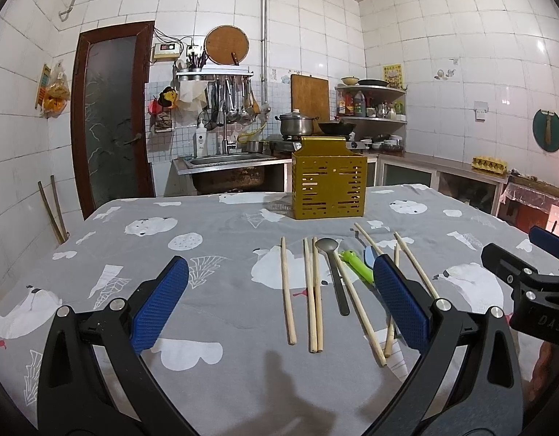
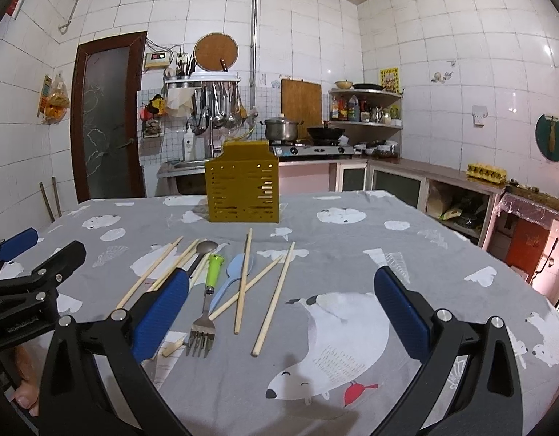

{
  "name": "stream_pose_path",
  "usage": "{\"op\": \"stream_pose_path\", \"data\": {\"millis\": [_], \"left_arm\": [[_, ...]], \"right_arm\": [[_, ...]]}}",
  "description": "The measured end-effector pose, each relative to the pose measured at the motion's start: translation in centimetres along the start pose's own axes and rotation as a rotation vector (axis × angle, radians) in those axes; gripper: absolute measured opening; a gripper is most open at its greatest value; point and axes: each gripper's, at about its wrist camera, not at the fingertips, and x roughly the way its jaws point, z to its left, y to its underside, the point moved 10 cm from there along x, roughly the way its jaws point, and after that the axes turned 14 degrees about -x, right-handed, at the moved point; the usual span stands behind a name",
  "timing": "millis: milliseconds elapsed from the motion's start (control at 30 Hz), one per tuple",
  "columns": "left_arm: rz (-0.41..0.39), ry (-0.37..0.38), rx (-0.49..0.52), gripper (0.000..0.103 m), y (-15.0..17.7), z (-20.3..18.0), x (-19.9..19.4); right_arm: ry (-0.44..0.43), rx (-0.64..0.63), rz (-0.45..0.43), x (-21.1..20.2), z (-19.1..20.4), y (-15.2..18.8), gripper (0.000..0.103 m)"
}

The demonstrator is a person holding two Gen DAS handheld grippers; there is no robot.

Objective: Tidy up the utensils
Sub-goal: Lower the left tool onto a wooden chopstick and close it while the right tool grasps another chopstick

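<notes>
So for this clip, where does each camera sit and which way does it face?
Left wrist: on the left gripper, low over the table, facing the yellow holder; its open fingers frame the chopsticks, the right gripper at the right edge.
Right wrist: on the right gripper, facing the same way from further right; open fingers, the left gripper at the left edge.
Shared: holder, chopsticks, metal spoon, green-handled fork.
</notes>
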Motion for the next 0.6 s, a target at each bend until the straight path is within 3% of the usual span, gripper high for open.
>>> {"op": "stream_pose_path", "data": {"millis": [367, 600], "left_arm": [[0.053, 0.014, -0.012, 0.098, 0.3, 0.0, 0.5], [0.149, -0.009, -0.001, 0.098, -2.0, 0.3, 3.1]], "right_arm": [[0.012, 0.011, -0.002, 0.0, -0.2, 0.2, 0.099], [0.031, 0.0, 0.027, 2.0, -1.4, -2.0, 0.099]]}}
